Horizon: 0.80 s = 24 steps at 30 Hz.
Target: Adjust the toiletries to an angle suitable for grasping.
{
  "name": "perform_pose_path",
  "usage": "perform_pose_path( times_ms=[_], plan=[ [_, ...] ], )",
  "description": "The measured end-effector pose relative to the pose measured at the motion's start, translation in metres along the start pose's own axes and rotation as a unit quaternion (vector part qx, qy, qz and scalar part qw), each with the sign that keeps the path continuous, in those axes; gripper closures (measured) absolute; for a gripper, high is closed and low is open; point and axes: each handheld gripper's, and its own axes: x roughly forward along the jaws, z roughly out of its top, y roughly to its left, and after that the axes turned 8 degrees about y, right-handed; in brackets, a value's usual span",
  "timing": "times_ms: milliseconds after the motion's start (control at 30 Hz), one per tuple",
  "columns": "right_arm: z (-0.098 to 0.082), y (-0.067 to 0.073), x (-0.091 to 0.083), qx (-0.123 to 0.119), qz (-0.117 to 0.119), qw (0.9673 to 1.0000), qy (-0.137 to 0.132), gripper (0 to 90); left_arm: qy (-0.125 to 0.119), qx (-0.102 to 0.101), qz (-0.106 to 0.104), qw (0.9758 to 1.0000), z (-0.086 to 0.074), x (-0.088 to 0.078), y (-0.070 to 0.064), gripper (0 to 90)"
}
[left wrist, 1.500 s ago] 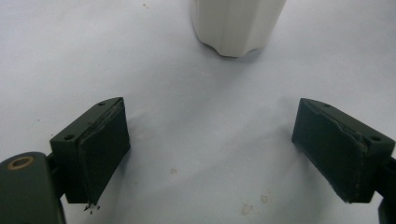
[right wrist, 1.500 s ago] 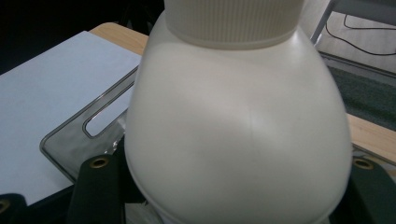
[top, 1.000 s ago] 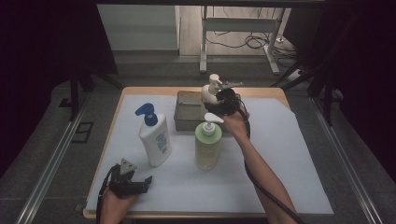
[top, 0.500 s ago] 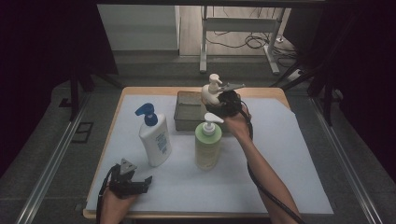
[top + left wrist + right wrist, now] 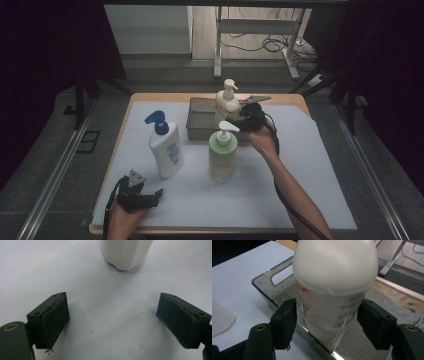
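Jaws of the right gripper (image 5: 328,322) stand to either side of the white bottle (image 5: 334,287), with a gap between each pad and the bottle's wall: released, not grasping. Upright between them, the bottle is in the tray (image 5: 287,282), near its front wall. From the high view, the right gripper (image 5: 248,114) is at the bottle (image 5: 227,101) over the tray (image 5: 200,120). Jaws of the left gripper (image 5: 115,322) are spread wide with nothing between them (a white base stands just ahead of them); it rests at the near edge (image 5: 141,196). Judging by this, one bottle is placed in the tray. Left on the sheet, toward the person from the right jaws, are the green bottle (image 5: 222,156) and the blue-pump bottle (image 5: 166,149).
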Motion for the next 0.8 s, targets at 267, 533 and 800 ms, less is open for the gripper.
perform_pose_path(
  times_ms=[267,533,800],
  plan=[
    [-0.017,-0.004,-0.007,0.004,0.009,0.9998,0.017,44.3,0.0,0.0,0.0,1.0,0.0,0.0,0.0,10.7],
    [-0.024,-0.014,-0.014,0.021,0.001,0.9996,0.018,58.8,0.0,0.0,0.001,1.0,0.0,0.0,0.0,10.7],
    [-0.02,-0.03,-0.016,0.053,-0.021,0.9983,0.016,78.0,0.0,0.0,0.001,1.0,0.0,0.0,0.0,10.7]
  ],
)
